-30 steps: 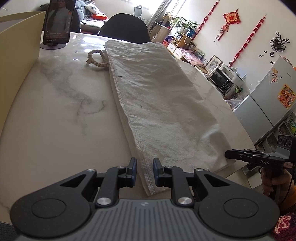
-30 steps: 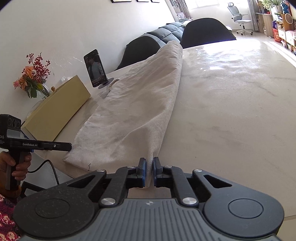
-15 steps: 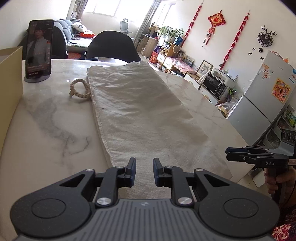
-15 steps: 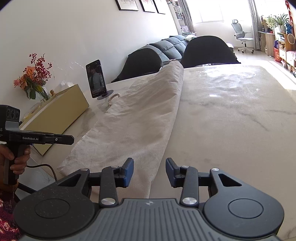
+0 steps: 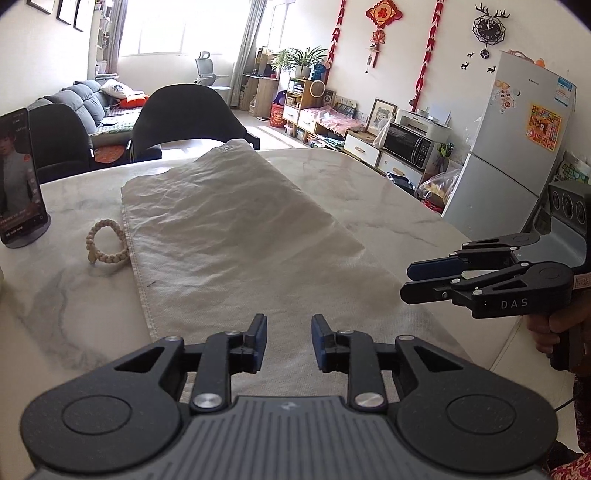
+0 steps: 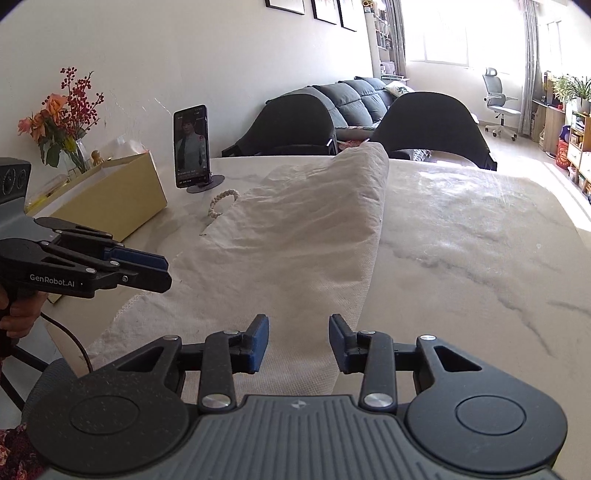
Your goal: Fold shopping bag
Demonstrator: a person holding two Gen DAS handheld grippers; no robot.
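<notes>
On a marble surface mid-frame, the shopping bag lies folded lengthwise, just released: both the left hand-held gripper and right hand-held gripper now hover wide, empty.

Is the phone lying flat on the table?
No, the phone stands upright on a small round stand on the table, beside the rope ring and the bag.

A lived-in home: beyond the marble counter stand dark chairs and a grey sofa, with a fridge, microwave and red wall hangings to its right.
</notes>
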